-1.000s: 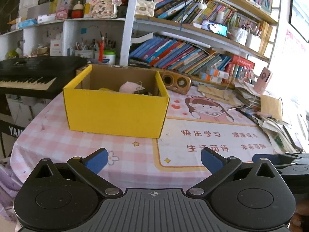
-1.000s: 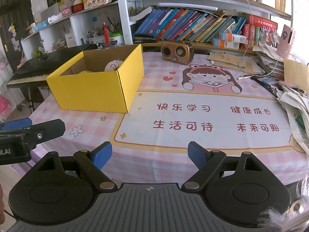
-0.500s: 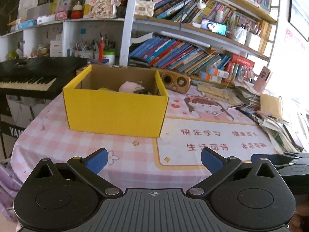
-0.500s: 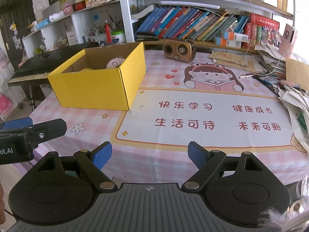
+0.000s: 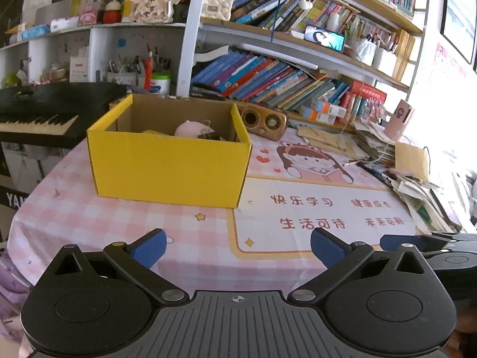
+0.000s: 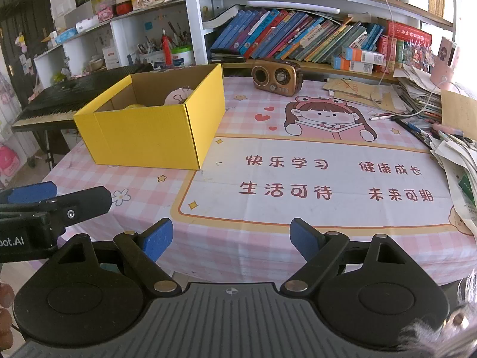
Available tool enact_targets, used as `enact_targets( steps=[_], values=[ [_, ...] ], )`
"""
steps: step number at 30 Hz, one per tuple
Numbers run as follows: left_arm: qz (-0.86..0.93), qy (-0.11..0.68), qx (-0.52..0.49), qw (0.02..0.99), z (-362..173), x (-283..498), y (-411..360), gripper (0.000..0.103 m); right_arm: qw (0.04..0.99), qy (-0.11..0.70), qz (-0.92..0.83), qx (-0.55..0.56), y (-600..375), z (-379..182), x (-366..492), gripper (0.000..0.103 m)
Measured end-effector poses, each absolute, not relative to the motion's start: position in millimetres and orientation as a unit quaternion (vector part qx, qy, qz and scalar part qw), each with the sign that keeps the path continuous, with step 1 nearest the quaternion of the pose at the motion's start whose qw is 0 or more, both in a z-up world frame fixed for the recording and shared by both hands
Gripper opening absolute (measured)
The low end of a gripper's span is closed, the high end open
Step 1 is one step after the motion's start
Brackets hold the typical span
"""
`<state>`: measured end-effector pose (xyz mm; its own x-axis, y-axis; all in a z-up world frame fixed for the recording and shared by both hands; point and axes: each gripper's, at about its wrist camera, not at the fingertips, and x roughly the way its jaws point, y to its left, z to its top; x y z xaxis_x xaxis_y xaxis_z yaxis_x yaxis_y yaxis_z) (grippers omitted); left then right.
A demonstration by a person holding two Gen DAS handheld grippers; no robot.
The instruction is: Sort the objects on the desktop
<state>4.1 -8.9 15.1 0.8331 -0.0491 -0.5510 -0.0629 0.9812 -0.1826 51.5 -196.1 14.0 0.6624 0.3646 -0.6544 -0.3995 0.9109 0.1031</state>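
A yellow cardboard box [image 5: 167, 167] stands open on the pink checked tablecloth [image 5: 74, 208]; it also shows in the right wrist view [image 6: 149, 131]. Inside lie a pink plush toy [image 5: 190, 128] and other items, mostly hidden by the walls. My left gripper [image 5: 238, 246] is open and empty, held over the table's near edge. My right gripper [image 6: 231, 238] is open and empty beside it, also at the near edge. The left gripper's fingers [image 6: 44, 197] show at the left of the right wrist view.
A brown retro radio [image 6: 275, 77] stands behind the box. Piles of papers and pens [image 6: 447, 137] crowd the table's right side. A black keyboard [image 5: 35, 113] sits left of the table. Bookshelves [image 5: 283, 83] rise behind.
Both grippers have risen and drawn slightly nearer the table, so the box looks a little lower. Both stay open and empty.
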Motion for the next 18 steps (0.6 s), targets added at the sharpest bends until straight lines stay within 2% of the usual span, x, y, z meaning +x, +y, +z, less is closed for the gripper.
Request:
enact_targets(
  steps=[18],
  values=[
    [0.036,0.307,-0.106,0.945,6.5,9.2,1.0,0.103,0.908,0.363,0.206,-0.029,-191.6,11.0,56.7,0.085]
  ],
)
